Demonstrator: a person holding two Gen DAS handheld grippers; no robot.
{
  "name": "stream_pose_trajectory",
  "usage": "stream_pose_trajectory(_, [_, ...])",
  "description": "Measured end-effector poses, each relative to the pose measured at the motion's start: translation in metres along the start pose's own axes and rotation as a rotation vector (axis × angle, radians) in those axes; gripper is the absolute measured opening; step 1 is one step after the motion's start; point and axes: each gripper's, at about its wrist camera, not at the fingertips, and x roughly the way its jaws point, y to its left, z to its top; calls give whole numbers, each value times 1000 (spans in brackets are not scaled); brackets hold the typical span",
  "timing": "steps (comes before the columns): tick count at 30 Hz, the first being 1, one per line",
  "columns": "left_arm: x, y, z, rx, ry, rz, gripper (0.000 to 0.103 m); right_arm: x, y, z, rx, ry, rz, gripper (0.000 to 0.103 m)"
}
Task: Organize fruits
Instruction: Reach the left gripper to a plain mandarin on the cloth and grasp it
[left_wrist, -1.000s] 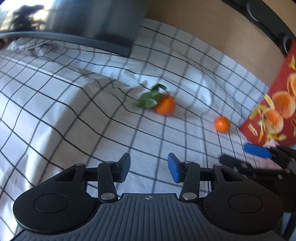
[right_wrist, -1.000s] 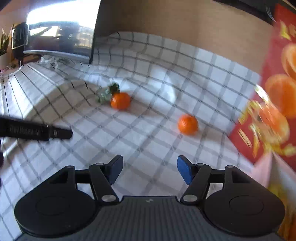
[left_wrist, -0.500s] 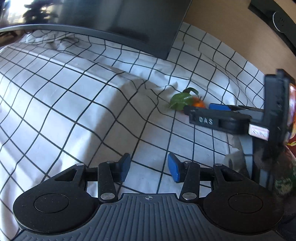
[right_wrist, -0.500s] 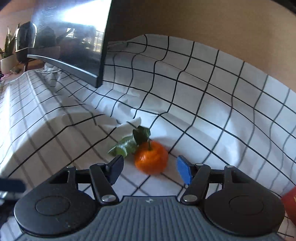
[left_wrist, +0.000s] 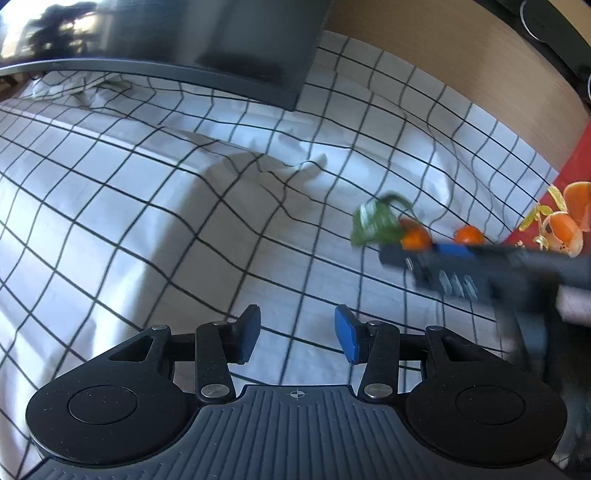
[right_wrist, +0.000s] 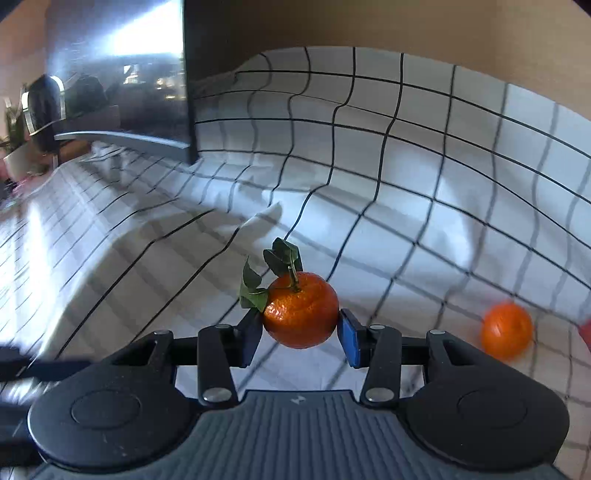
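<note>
Right gripper (right_wrist: 301, 334) has just been closing and now clasps the leafy mandarin (right_wrist: 301, 310) above the checked cloth (right_wrist: 406, 206); a second mandarin (right_wrist: 506, 330) lies nearby. Left gripper (left_wrist: 297, 334) gapes empty.

Right gripper (right_wrist: 300, 334) has just closed on the leafy tangerine (right_wrist: 301, 310).

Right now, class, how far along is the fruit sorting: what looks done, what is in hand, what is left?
Done: nothing looks sorted yet. In hand: the right gripper, jaws just closing, pinches the leafy mandarin between its pads. Left: the plain mandarin lies loose on the checked cloth; the left gripper is open and empty.
</note>
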Motion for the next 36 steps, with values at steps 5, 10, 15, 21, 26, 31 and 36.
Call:
stream_pose_trajectory(5, [1,-19,-1,25,5,-19,49,-40,1,-38,-71,37,5,45])
stream_pose_trajectory(10, [4,-49,-2,74,19,-51,49,-72,-9,-74,-76,65,-39,45])
stream_pose_trajectory(15, [6,-81,-5,149,23,-89,49,-87,-20,-101,-51,83,-72,45])
stream_pose_trajectory(21, [3,-122,11,334,-31,-204,49,-125,-20,-119,-32,10,-112,58])
stream_pose_trajectory(26, [26,-174,34,503,-51,-276,49,-155,-16,-140,-67,-39,-201,60])
stream_pose_trajectory(31, [76,-219,47,611,9,-193,49,-174,-25,-160,8,-33,-238,60])
stream_pose_trajectory(36, [111,-236,61,624,30,-109,49,-183,-39,-180,113,-17,-272,60])
